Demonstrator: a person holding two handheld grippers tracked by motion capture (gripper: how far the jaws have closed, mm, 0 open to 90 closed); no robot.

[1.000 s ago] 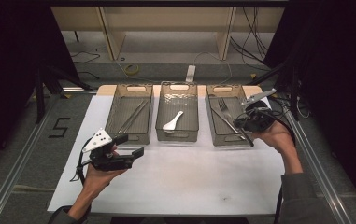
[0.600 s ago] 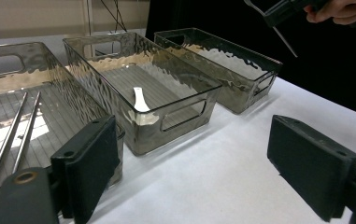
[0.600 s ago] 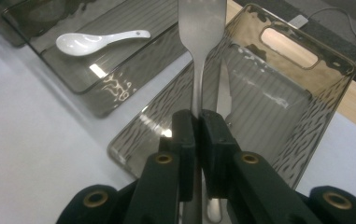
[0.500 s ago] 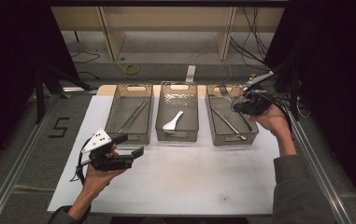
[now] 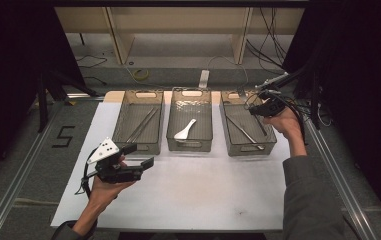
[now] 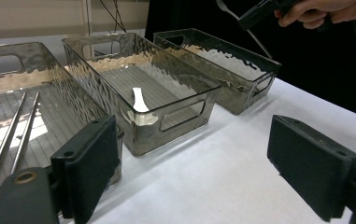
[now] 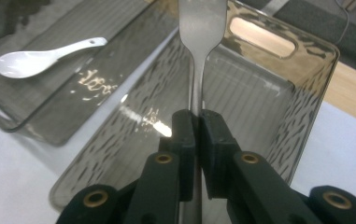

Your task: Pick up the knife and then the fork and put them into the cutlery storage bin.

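Nearest the person, the left gripper (image 5: 140, 156) is held level above the white table cover (image 5: 188, 195), jaws spread wide with nothing between them (the left gripper view shows only bare cover in the gap). Its grey three-cornered plate faces up.

Beyond it stand three smoked, rippled clear-plastic trays in a row. The left tray (image 5: 123, 122) holds a pair of metal chopsticks (image 5: 142, 125) lying lengthwise. The middle tray (image 5: 174, 134) holds a white ceramic soup spoon (image 5: 185, 130), bowl toward the person. The right tray (image 5: 271, 142) holds a long metal utensil (image 5: 246, 132) lying on a slant.

Over the far right corner of that right tray, the right gripper (image 7: 196, 126) is closed tight on a metal fork (image 7: 199, 28). The fork is plain, brushed silver metal: a narrow flat handle pinched edge-on between the pads, widening above them to a broad shoulder; the tines run out of the right gripper view's top edge. It hangs clear of the tray floor, touching nothing but the pads. In the high view the fork's end (image 5: 272, 81) juts away from the person, past the tray's far rim.
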